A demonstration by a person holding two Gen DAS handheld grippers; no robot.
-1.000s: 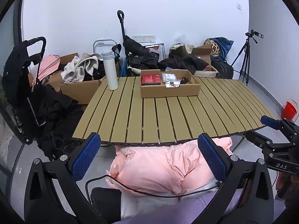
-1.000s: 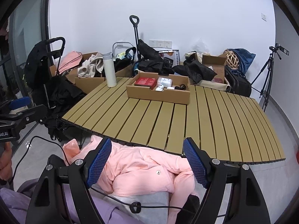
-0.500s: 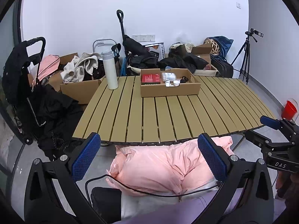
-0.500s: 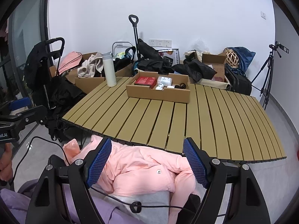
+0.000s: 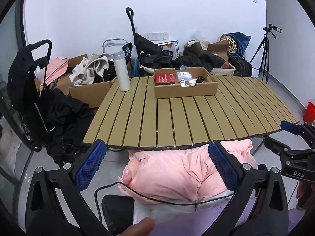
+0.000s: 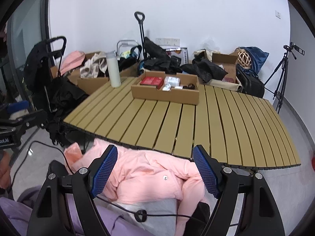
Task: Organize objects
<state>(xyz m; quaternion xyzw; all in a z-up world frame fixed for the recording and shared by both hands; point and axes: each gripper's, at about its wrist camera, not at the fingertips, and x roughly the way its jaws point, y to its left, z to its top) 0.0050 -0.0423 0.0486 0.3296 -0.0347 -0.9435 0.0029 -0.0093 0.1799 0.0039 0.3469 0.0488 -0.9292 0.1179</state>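
Slatted folding table point(image 5: 187, 116) ahead, cardboard tray point(image 5: 186, 87) at far edge, long axis crosswise, white bottle point(image 5: 122, 69) left of it. Left gripper point(image 5: 157, 164) and right gripper point(image 6: 155, 169) both spread wide, empty, well short of tray; neither clearly nearer.

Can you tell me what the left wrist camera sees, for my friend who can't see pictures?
The open left gripper hangs empty over a pink jacket, before a slatted table holding a white bottle and a cardboard tray of small items.
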